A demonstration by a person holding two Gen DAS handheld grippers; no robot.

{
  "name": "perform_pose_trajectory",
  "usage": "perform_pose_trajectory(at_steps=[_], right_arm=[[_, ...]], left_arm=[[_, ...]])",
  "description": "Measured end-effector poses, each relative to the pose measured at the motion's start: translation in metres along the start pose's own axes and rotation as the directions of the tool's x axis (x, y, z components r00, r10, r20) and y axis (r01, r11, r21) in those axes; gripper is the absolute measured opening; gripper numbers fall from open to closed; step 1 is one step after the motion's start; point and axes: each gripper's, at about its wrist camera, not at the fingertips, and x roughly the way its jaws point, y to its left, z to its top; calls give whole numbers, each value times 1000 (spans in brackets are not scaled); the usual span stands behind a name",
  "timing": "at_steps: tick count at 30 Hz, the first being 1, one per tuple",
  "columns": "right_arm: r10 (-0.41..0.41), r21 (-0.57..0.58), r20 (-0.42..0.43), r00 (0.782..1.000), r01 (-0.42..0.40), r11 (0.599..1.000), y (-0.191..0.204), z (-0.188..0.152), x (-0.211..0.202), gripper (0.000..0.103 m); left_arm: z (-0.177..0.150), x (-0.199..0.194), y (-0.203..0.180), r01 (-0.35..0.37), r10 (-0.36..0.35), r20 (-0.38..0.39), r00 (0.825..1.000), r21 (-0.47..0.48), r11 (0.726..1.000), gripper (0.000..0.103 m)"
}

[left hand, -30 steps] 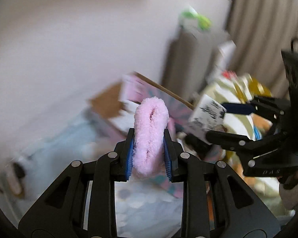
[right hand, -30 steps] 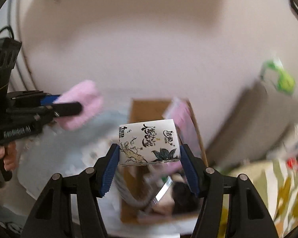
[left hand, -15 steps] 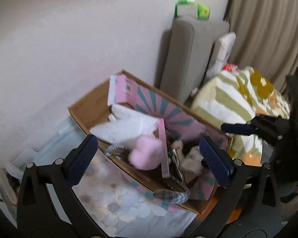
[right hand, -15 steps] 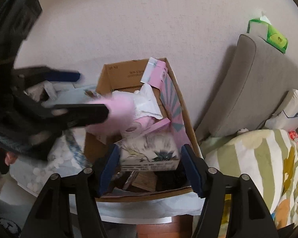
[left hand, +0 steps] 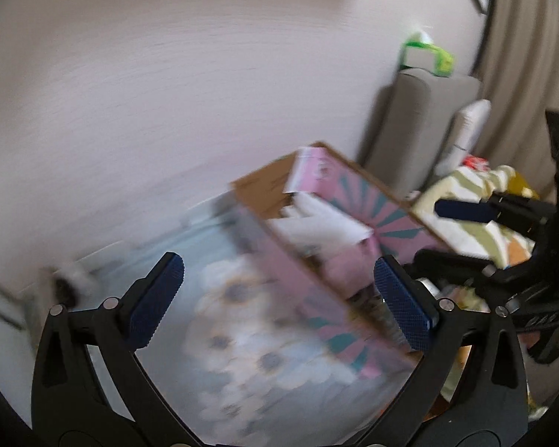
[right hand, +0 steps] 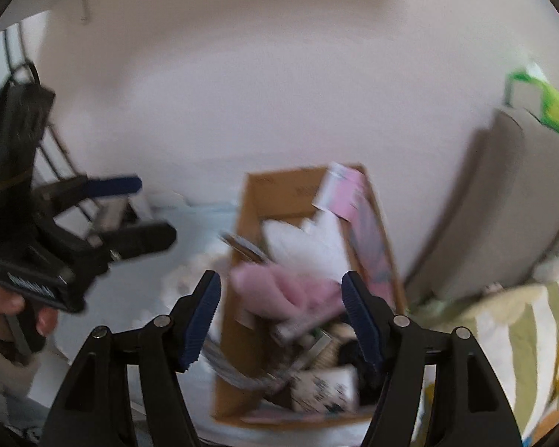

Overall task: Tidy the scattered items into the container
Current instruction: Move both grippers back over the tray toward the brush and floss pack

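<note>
A cardboard box with pink and teal flaps stands on a floral cloth. Inside lie a fluffy pink item, white paper and a small printed white carton near the front. My left gripper is open and empty, above the cloth just left of the box. My right gripper is open and empty, above the box. Each gripper shows in the other view: the right, the left. Both views are blurred.
A grey sofa arm with a green tissue pack stands behind the box against the wall. A striped floral blanket lies to the right. The floral cloth covers the surface left of the box.
Both grippers opened. The pink fluffy item and the printed carton dropped into the box. Both grippers have since pulled back and up, the left one swinging left.
</note>
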Motion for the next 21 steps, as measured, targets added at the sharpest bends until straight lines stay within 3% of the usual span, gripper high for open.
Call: perform_pose_trajectory(at_steps=[6,10,14,17,21], right_arm=[[152,-86,26,988,-149,985,64,33,18,69],[215,-146,11,977,-211,967,111,50,41,71],[253,-191,-59,966,-260,947,150,62,79,71],[258,-199,-107,960,-275,941,166,66,112,71],[230,-213,-129,965,-254,943,187,71,156,71]], left_arm=[[-31,-37,58,-186,187,7,982,-77,980,102],[-57,-58,105,-283,283,-17,959,-153,947,102],[-89,-59,163,-372,362,-86,928,-207,905,102],[-108,-51,204,-386,367,-120,922,-234,892,102],[-117,-32,244,-378,367,-92,926,-238,895,102]])
